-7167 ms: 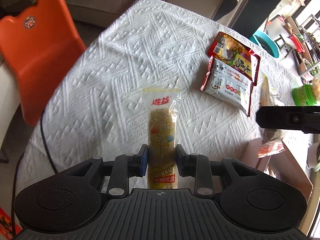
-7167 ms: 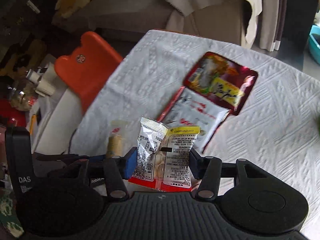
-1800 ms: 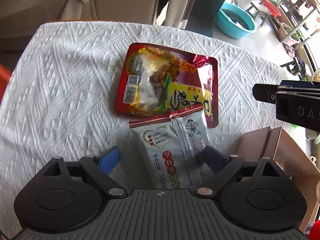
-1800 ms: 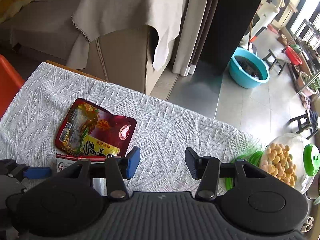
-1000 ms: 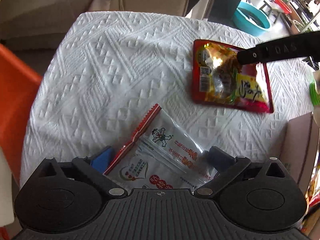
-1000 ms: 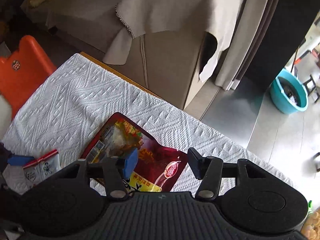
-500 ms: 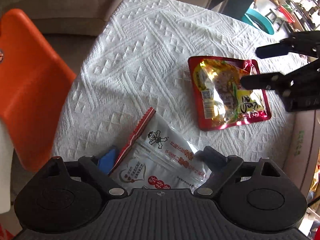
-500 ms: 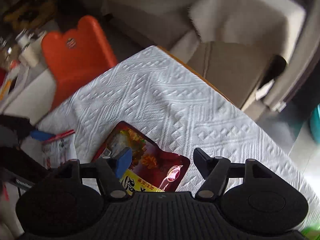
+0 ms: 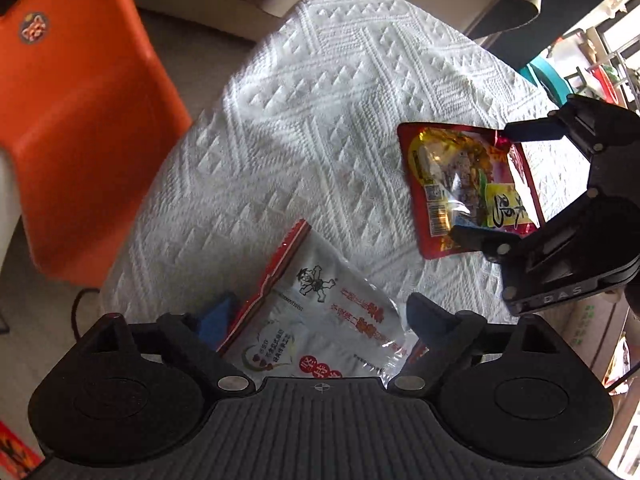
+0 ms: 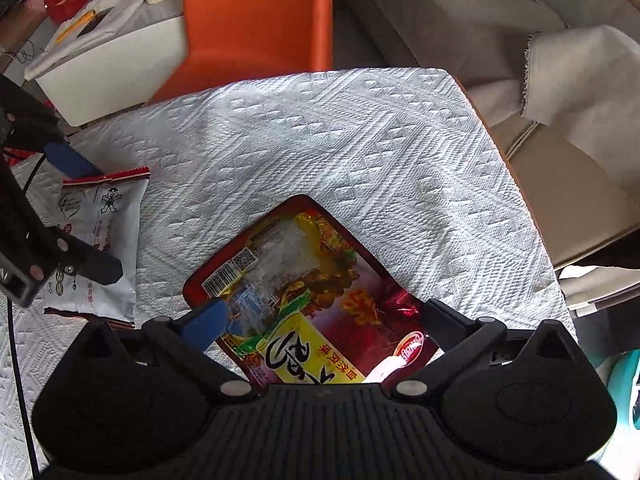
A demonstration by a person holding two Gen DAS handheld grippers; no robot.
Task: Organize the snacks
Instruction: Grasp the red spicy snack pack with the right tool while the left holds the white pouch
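A white snack packet with a red sealed edge (image 9: 324,316) lies on the white tablecloth (image 9: 312,120) between the wide-open fingers of my left gripper (image 9: 316,316); it also shows in the right wrist view (image 10: 100,236). A red snack pouch with a yellow label (image 10: 312,292) lies flat between the wide-open fingers of my right gripper (image 10: 320,316). In the left wrist view the pouch (image 9: 460,184) lies to the right, with the right gripper (image 9: 500,184) straddling it. Neither gripper's pads visibly press on a packet.
An orange plastic chair (image 9: 68,120) stands beside the table; it also shows in the right wrist view (image 10: 260,24). A cardboard box (image 9: 588,320) sits at the right table edge. A beige sofa (image 10: 560,80) stands beyond the table. A white side table with cups (image 10: 104,40) stands behind the chair.
My right gripper has come down over the red pouch, which now lies between its fingers. My left gripper has stayed around the white packet and swung slightly left.
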